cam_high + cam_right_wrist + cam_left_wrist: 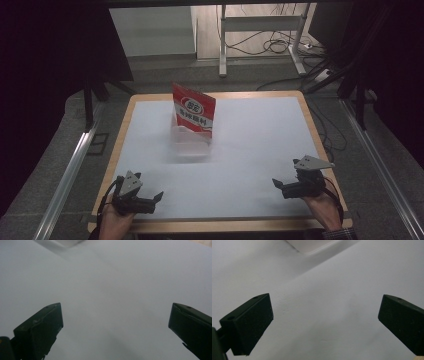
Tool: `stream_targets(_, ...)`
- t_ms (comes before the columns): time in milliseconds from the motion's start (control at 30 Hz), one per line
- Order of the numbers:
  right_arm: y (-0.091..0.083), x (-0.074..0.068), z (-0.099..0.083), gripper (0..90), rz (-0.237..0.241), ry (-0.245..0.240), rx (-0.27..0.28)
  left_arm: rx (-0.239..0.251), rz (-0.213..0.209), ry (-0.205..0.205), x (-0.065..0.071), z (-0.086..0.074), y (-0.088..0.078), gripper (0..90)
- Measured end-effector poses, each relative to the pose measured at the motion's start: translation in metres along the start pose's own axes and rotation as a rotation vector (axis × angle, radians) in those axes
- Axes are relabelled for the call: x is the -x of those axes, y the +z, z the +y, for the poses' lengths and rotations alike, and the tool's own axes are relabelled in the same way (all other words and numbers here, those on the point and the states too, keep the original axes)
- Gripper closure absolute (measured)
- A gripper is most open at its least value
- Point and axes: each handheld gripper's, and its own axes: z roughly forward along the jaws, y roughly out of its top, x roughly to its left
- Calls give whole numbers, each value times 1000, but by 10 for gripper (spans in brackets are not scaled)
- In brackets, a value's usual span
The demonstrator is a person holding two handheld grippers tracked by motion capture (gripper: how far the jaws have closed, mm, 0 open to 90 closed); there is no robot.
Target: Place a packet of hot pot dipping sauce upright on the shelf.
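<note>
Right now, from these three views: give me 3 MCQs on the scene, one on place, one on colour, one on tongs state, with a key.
1. Where does the pouch stand on the table?
A. Far half, left of centre
B. Near right corner
C. Between the two hands

2. What colour is the pouch's upper part?
A. Blue
B. Red
C. Green

3. How do the left tongs and right tongs stand?
A. Both shut on the pouch
B. Left open, right shut
C. Both open, holding nothing

Key:
1 A: the high view shows it upright toward the far edge, well away from both hands.
2 B: the top is red with a white label; the base looks clear or pale.
3 C: each gripper view shows a wide gap between the jaws with bare white table behind.
</note>
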Motion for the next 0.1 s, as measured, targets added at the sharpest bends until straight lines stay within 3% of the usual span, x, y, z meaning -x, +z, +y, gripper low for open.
stream_targets(100, 0, 1, -2, 0, -6, 2, -4, 2, 1, -1, 0, 1, 0, 0)
